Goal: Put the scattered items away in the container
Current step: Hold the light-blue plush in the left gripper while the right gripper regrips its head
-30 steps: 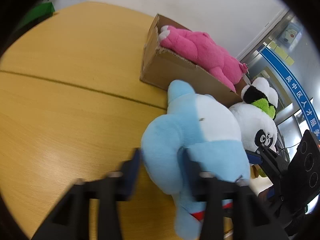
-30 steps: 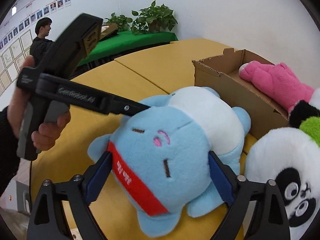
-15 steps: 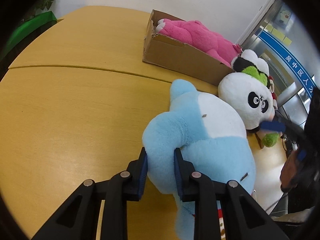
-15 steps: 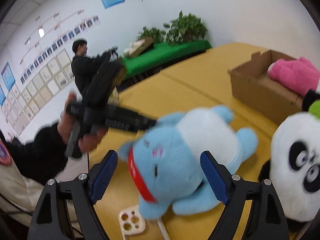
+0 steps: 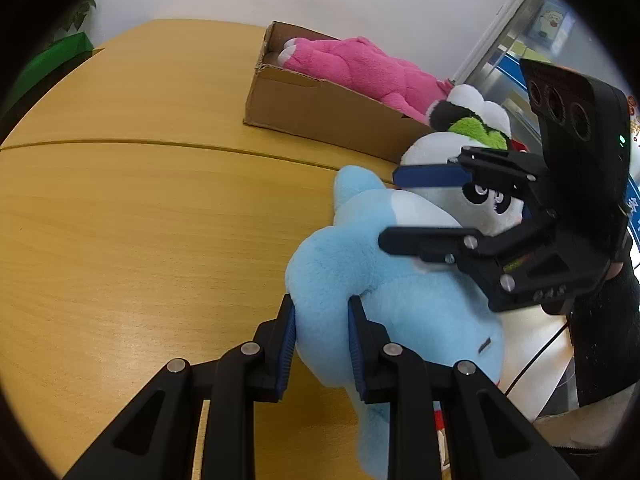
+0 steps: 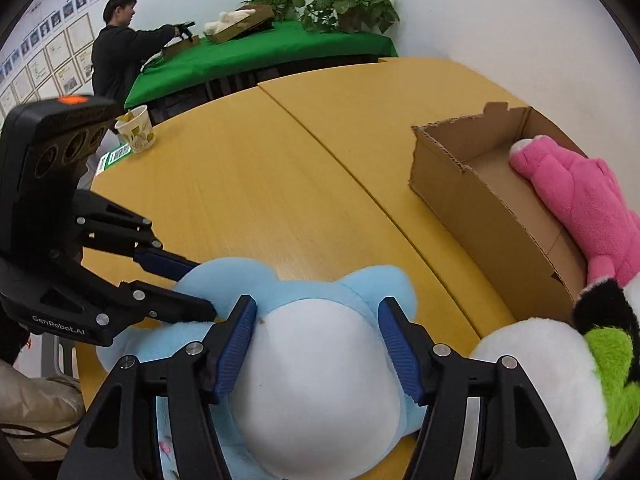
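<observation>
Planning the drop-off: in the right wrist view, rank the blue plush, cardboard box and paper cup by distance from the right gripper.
1. blue plush: between the right gripper fingers.
2. cardboard box: ahead, to the right.
3. paper cup: far left, at the table edge.

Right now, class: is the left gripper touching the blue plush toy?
Touching. The left wrist view shows the left gripper with both pads pressed into a squeezed fold of the blue plush toy.

Light-blue-and-white plush; pink plush; brown box; black-and-white panda with green.
</observation>
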`<state>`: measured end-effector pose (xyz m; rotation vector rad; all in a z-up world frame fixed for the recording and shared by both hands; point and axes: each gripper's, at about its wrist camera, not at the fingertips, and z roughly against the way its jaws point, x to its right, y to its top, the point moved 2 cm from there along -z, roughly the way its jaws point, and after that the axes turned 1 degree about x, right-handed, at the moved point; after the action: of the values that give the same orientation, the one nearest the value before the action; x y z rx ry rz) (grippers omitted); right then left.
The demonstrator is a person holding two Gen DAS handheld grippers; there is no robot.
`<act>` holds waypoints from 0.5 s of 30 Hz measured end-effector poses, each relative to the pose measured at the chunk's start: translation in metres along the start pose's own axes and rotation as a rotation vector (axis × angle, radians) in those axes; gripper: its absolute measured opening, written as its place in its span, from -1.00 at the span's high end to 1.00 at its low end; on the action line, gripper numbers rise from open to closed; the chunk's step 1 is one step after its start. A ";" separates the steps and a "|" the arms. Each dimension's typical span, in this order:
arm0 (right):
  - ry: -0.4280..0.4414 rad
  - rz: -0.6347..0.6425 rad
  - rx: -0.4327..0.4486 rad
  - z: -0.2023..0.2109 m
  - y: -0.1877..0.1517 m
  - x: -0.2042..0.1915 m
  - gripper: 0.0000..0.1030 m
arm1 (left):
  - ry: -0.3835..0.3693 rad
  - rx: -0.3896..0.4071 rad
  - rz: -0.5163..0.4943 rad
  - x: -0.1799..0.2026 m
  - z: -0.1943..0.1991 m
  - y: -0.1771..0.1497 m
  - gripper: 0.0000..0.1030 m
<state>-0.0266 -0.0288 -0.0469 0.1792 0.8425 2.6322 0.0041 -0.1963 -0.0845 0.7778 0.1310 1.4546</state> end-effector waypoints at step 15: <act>-0.105 -0.076 0.155 0.050 0.001 0.017 -0.81 | 0.007 -0.017 -0.012 -0.005 -0.004 -0.001 0.55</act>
<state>-0.0309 0.0030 -0.0054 0.3174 0.9966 2.4642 0.0022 -0.1987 -0.0903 0.7568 0.1284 1.4453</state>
